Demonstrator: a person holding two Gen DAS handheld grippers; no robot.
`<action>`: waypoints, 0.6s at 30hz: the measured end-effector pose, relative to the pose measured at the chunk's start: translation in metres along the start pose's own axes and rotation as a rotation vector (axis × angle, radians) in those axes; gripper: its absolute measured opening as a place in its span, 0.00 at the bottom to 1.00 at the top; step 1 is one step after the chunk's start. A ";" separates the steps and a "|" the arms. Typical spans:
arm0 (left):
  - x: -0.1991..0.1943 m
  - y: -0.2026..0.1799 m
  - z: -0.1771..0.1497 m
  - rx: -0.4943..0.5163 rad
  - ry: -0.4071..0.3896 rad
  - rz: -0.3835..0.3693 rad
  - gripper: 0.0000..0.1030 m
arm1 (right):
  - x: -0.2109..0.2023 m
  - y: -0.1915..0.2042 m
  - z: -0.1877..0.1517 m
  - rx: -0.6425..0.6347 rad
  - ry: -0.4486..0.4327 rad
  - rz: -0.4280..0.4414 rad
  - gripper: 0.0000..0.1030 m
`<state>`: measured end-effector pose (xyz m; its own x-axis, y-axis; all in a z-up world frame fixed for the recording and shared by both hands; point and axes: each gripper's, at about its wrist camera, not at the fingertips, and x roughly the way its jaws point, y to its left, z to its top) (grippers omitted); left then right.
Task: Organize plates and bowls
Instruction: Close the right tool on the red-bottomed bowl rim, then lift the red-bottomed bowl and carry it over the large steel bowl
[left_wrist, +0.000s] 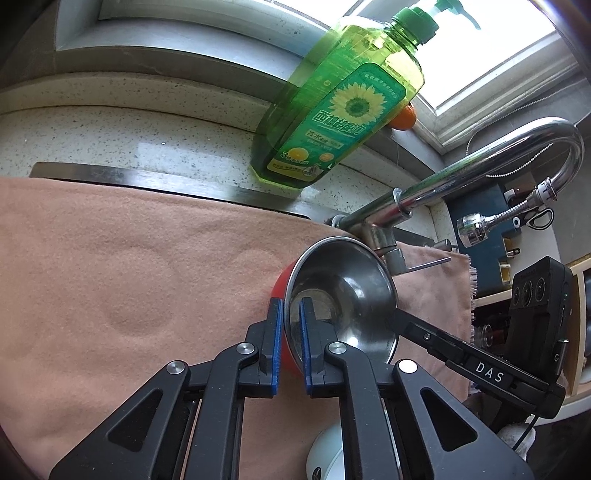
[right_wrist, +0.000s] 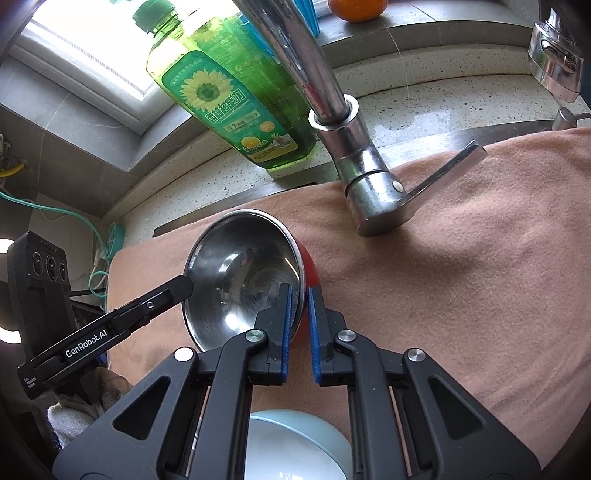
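Here, bowl (left_wrist: 343, 291): steel inside, red outside, tilted above the pink cloth (left_wrist: 129, 277).
Left gripper (left_wrist: 291, 325): clamped on its rim.
Right gripper (right_wrist: 300, 314): clamped on the opposite rim.
Near: pale blue bowl (right_wrist: 295, 443).

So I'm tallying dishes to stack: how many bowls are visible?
2: a steel bowl with red outside, gripped by both grippers, and a pale blue bowl below them. Others may be hidden.

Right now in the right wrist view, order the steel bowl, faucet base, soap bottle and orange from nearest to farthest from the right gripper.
1. Steel bowl, clamped at its rim in the right gripper.
2. Faucet base, ahead and right.
3. Soap bottle, behind on the counter, left.
4. Orange, on the sill, farthest.
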<state>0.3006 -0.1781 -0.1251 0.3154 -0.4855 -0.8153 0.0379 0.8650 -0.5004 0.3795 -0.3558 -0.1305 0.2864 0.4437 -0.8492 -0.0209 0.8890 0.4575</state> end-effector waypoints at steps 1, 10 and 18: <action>-0.002 -0.001 -0.001 0.003 -0.003 -0.001 0.07 | -0.002 0.001 -0.001 -0.002 -0.002 0.000 0.09; -0.029 -0.005 -0.009 0.009 -0.042 -0.018 0.07 | -0.018 0.014 -0.009 -0.025 -0.012 0.022 0.09; -0.064 -0.004 -0.022 0.002 -0.104 -0.026 0.07 | -0.040 0.038 -0.023 -0.071 -0.031 0.050 0.09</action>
<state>0.2593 -0.1527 -0.0772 0.4112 -0.4918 -0.7675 0.0493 0.8527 -0.5200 0.3449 -0.3370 -0.0855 0.3123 0.4851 -0.8168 -0.1034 0.8721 0.4783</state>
